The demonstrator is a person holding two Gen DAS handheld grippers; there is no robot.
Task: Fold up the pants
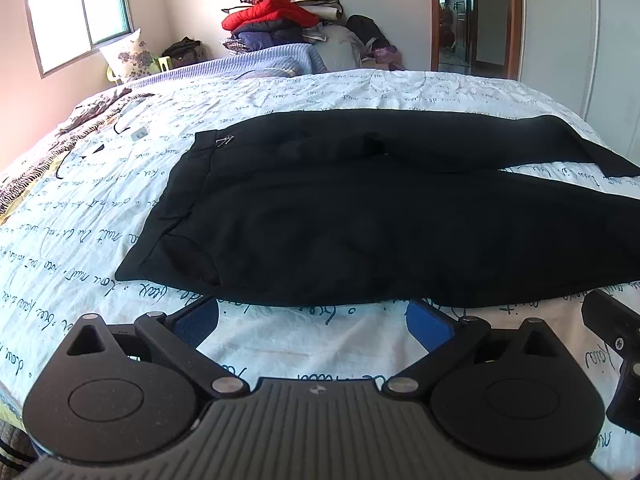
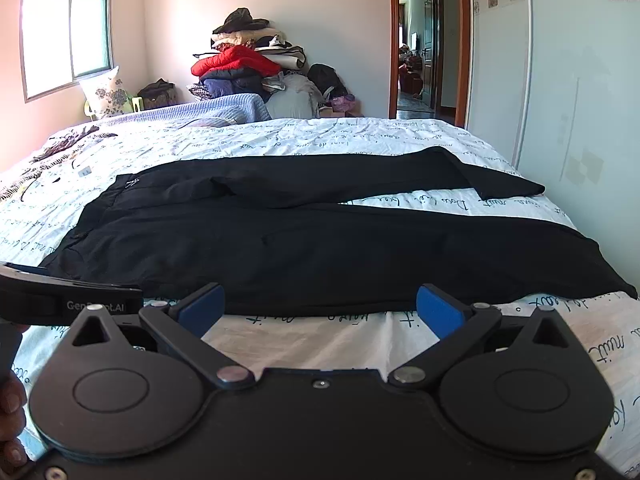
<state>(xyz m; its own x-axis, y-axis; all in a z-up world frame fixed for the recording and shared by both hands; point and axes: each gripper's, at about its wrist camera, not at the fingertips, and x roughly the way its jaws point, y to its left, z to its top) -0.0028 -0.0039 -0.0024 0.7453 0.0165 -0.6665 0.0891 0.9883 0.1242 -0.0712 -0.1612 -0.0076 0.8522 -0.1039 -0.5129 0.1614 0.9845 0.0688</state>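
Black pants [image 1: 360, 216] lie flat on the bed, waistband to the left, legs running right and splayed apart at the hems. They also show in the right wrist view [image 2: 304, 248]. My left gripper [image 1: 314, 320] is open and empty, its blue pads just short of the near edge of the pants by the waist. My right gripper [image 2: 320, 308] is open and empty, its blue pads at the near edge of the near leg. The left gripper's body [image 2: 60, 300] shows at the left of the right wrist view.
The bed has a white sheet with script print [image 1: 320, 92]. A pile of clothes with a red jacket [image 1: 272, 16] stands at the back wall. A floral pillow [image 1: 128, 56] lies under the window. A doorway [image 2: 420, 48] and a wardrobe [image 2: 560, 80] are at the right.
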